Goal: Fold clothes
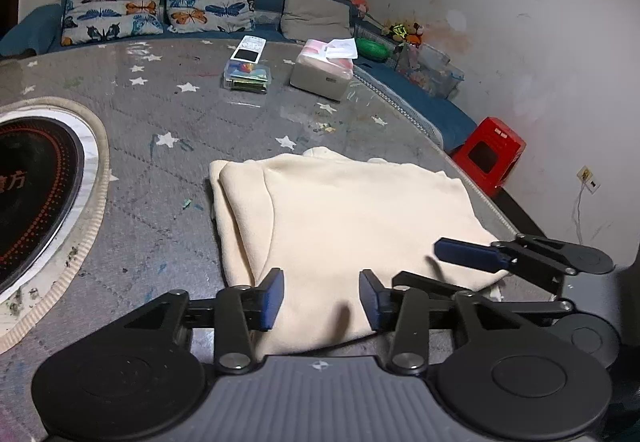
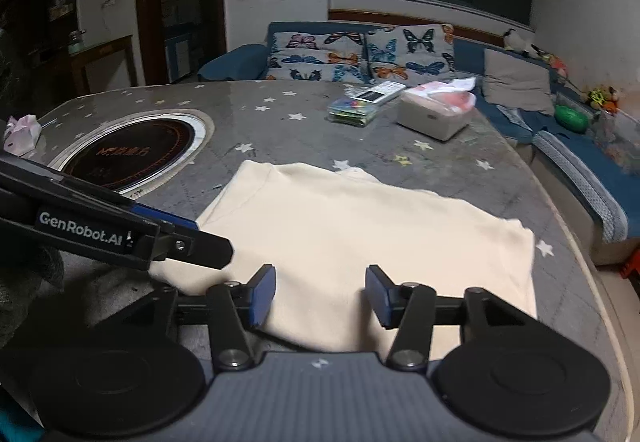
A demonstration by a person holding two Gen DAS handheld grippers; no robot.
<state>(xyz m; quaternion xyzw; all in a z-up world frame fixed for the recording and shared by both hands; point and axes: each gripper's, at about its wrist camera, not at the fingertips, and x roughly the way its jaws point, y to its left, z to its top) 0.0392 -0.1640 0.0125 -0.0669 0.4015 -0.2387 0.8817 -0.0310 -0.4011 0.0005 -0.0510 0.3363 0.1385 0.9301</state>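
Observation:
A cream garment [image 1: 344,226] lies folded flat on the grey star-patterned table [image 1: 168,114]; it also shows in the right wrist view [image 2: 360,238]. My left gripper [image 1: 322,300] is open over the garment's near edge, with nothing between its fingers. My right gripper [image 2: 320,296] is open over the same near edge, further right. The right gripper's blue finger [image 1: 472,254] shows in the left wrist view at the garment's near right corner. The left gripper's body [image 2: 120,230] crosses the right wrist view at the garment's near left corner.
A round induction hob [image 2: 136,154] is set into the table to the left. A tissue box [image 1: 324,72], a clear plastic box [image 1: 248,78] and a remote [image 1: 248,50] sit at the far side. A blue sofa [image 2: 240,62] stands behind, a red stool [image 1: 490,154] at right.

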